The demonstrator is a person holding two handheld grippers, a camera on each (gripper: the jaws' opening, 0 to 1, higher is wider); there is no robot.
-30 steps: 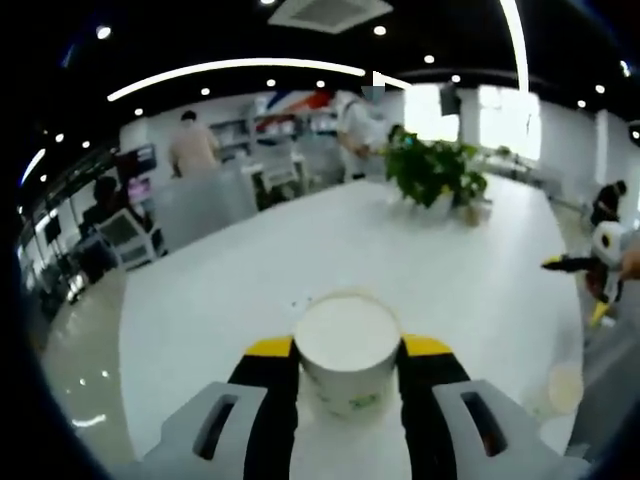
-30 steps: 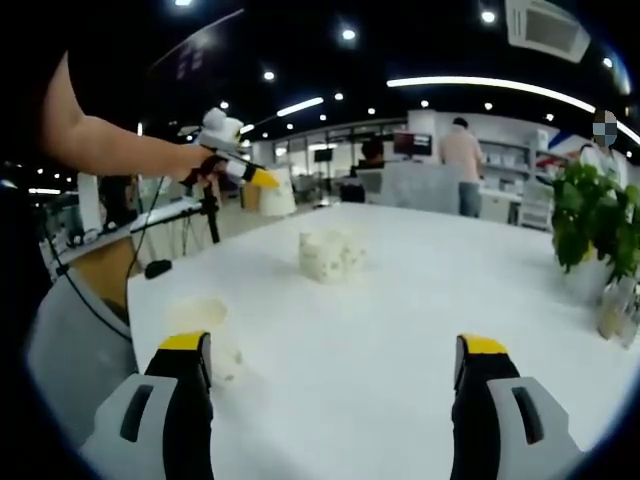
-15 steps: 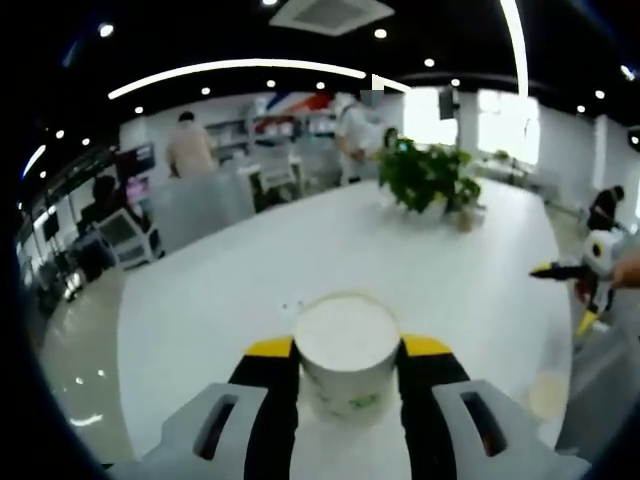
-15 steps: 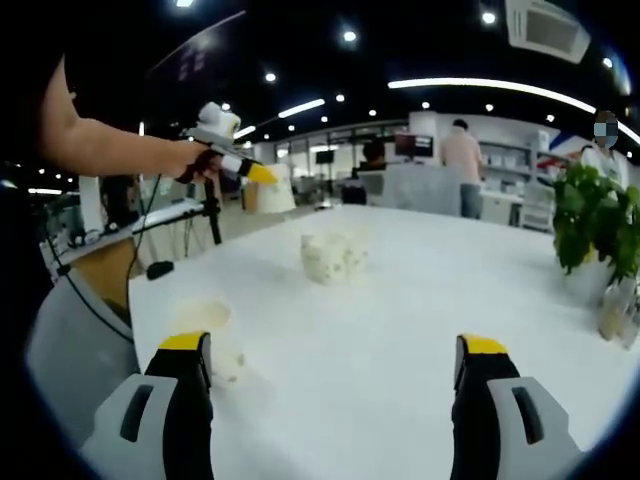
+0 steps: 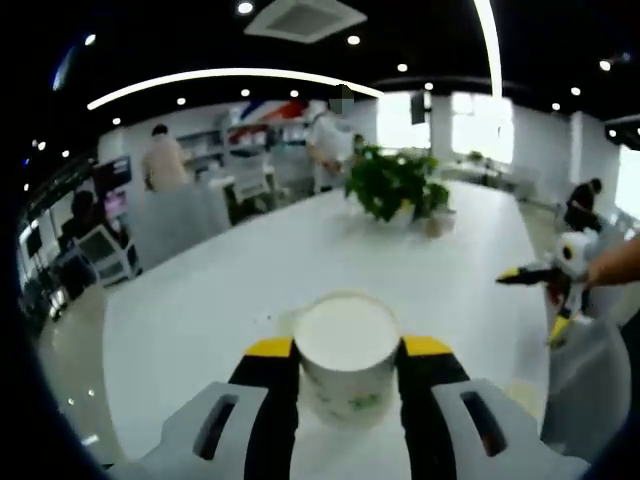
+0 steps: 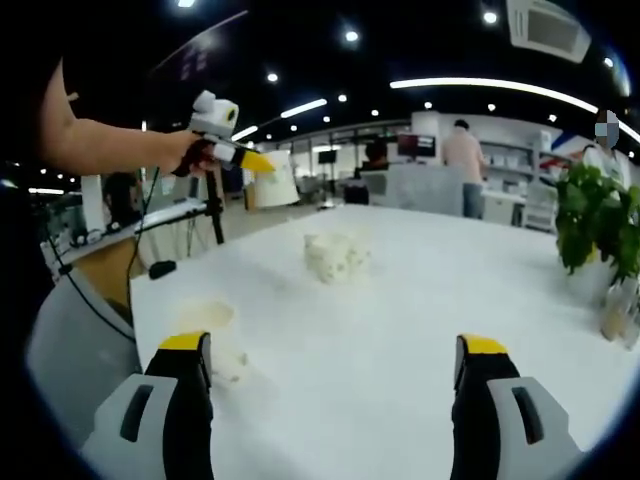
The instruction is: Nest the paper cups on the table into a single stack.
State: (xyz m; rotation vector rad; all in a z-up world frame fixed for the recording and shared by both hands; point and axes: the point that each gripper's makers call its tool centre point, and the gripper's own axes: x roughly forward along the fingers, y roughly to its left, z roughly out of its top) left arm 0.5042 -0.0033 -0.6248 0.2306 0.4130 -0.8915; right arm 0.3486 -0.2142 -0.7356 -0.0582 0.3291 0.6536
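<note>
White paper cup pinched between left gripper jaws, lifted above white table | right gripper wide, empty | two cups wait on table | risk: squeeze dents rim, tilted entry jams nesting

White paper cup with faint green print, yellow-tipped black and grey left gripper, white table, green plant.

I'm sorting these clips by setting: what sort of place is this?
Most likely an open-plan office or showroom: a long white table with a potted plant, desks with monitors behind, recessed ceiling lights and people standing about.
</note>
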